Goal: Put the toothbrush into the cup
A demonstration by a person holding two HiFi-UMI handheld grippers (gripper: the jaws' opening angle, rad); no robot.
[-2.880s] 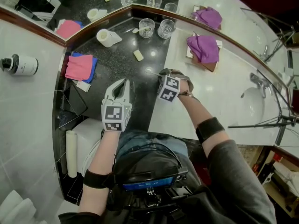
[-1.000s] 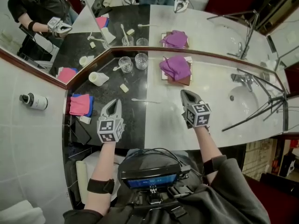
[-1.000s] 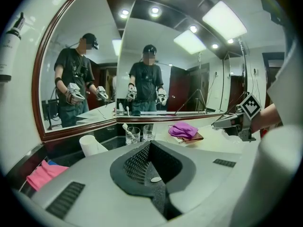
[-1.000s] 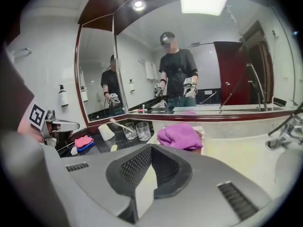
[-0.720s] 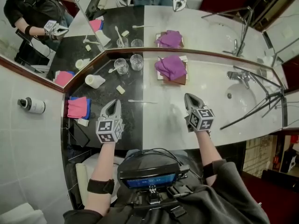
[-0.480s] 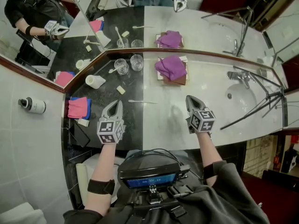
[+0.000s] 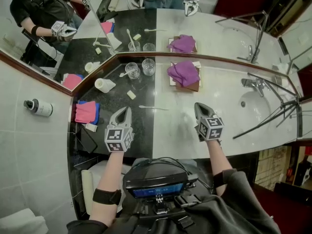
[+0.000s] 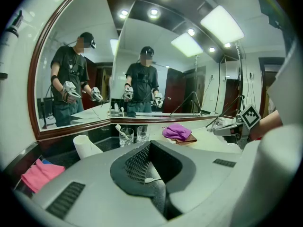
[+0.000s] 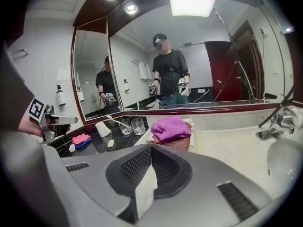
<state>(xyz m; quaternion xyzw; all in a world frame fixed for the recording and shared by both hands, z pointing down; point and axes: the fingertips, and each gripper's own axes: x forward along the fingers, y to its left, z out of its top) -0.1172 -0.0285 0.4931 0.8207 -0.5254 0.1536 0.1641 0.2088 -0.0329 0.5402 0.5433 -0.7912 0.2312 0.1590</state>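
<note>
The toothbrush point(image 7: 153, 107) lies flat mid-bench, across the seam between black and white stone, roughly parallel to the front edge and between the two grippers. The left gripper point(image 7: 126, 111) and the right gripper point(image 7: 200, 107) both have their fingers closed together on nothing. Whichever takes it should open first, come down across the thin handle, and pinch near its middle so it cannot swing. The cup point(image 7: 148, 66) stands at the back edge by the mirror; the neighbouring glass point(image 7: 132, 70) seems to hold a brush already.

grey left tool point(image 7: 125, 110), grey right tool point(image 7: 199, 106), marker cubes point(image 7: 118, 136), black wristbands point(image 7: 104, 196)
</note>
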